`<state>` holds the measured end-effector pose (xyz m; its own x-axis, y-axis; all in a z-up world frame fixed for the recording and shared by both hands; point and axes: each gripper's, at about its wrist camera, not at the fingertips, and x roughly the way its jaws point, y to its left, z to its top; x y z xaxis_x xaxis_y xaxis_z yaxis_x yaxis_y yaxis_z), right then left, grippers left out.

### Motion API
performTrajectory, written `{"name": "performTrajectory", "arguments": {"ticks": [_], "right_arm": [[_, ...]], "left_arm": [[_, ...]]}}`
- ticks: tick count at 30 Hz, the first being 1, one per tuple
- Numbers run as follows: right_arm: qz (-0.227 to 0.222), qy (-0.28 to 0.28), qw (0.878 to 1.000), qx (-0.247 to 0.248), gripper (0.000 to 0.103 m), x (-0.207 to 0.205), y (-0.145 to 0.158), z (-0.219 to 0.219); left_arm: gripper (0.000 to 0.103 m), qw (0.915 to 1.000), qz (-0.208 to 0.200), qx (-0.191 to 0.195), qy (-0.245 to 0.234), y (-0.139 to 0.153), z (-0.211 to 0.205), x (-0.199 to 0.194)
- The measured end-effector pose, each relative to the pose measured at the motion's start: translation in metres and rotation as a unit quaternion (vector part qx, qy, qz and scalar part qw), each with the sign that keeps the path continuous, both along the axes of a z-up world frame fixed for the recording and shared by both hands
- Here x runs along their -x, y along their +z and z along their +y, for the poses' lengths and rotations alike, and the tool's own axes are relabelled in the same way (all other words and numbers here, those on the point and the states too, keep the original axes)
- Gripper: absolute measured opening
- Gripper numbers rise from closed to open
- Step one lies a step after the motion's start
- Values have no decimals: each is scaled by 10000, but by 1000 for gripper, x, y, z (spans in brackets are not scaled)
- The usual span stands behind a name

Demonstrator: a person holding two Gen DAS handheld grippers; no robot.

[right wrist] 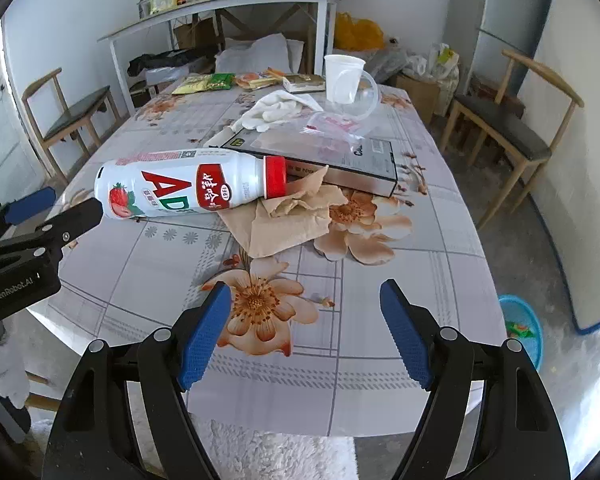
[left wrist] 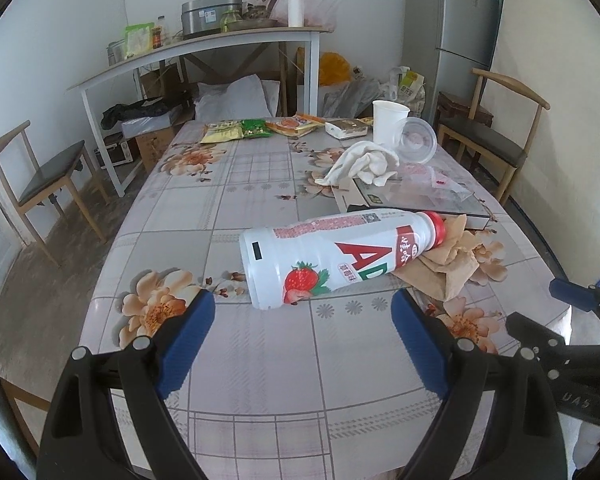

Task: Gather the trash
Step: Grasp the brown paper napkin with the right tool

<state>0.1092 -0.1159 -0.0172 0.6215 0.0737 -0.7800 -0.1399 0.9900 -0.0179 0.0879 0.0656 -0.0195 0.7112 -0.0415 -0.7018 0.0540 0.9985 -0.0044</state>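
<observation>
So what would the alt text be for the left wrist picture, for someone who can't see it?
A white strawberry drink bottle with a red cap lies on its side on a floral tablecloth, just ahead of the open, empty left tongs. Its cap end rests on crumpled brown paper; behind lie a white cloth, a paper cup and snack packets.

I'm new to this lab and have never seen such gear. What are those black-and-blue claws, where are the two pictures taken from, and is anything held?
They are two hand-held grippers, each carrying a camera that looks along its fingers. One picture comes from the left gripper, the other from the right gripper. Both are open and hold nothing. On the flowered table a white drink bottle lies on its side, its red cap over crumpled brown paper. Behind are a flat box, a white cloth and a paper cup.
</observation>
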Motion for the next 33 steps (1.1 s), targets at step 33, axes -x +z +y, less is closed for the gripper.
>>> {"name": "performTrajectory", "arguments": {"ticks": [33], "right_arm": [[240, -70, 9987, -434, 55, -72, -34, -1]], "left_arm": [[83, 9977, -110, 75, -671, -37, -4, -7]]}}
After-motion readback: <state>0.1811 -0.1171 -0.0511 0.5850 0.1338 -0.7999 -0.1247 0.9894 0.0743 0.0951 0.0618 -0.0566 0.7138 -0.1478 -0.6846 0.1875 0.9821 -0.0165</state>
